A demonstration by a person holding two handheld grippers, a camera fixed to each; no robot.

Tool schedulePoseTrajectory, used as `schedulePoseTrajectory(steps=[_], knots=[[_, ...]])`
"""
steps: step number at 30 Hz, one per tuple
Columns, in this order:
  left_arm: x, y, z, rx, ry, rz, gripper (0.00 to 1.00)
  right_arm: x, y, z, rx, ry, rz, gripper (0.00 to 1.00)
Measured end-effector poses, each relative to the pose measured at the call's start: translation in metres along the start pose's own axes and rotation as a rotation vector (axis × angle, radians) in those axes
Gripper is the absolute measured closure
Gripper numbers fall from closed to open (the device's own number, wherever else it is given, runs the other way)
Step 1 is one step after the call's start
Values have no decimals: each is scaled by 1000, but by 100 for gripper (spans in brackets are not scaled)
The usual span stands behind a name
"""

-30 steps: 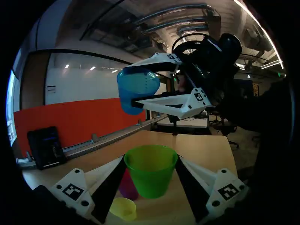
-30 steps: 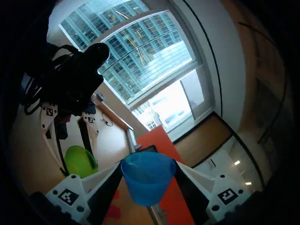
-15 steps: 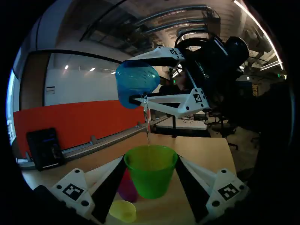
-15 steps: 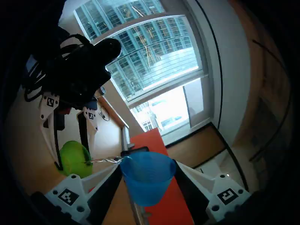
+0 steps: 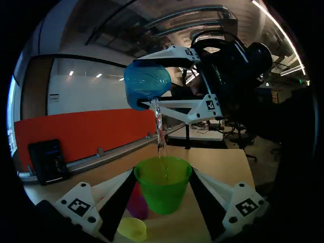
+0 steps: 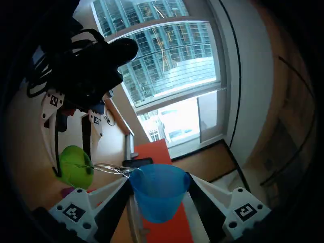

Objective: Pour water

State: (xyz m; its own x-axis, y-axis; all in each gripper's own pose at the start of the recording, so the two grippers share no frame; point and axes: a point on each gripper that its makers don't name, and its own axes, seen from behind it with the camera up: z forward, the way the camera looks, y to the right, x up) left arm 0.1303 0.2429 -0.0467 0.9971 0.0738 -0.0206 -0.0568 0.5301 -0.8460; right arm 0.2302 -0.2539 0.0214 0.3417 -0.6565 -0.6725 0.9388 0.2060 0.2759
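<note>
Wooden table [image 5: 218, 156] beneath; left gripper [image 5: 162, 175] clamps the upright green cup [image 5: 163, 190] on both sides; right gripper [image 6: 159, 181] grips the blue cup [image 6: 158, 196], tipped just above it, its water stream [image 5: 160, 133] falling into the green mouth

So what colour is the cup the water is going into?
Green. The cup catching the water shows best in the left gripper view, between that gripper's fingers.

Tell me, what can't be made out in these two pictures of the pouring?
- Water left in the blue cup: right gripper view, its tinted wall hides it.
- Purple cup: left gripper view, mostly behind the green cup and a finger of the left tongs.
- Dark tablet screen: left gripper view, too small.
</note>
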Motion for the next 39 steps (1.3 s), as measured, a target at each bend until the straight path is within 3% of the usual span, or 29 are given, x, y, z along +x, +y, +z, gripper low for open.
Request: schedulePoseTrajectory(steps=[39], knots=[[4,-1,2,-3,5,4,12,12,35,9,-67,-1,-228,7]])
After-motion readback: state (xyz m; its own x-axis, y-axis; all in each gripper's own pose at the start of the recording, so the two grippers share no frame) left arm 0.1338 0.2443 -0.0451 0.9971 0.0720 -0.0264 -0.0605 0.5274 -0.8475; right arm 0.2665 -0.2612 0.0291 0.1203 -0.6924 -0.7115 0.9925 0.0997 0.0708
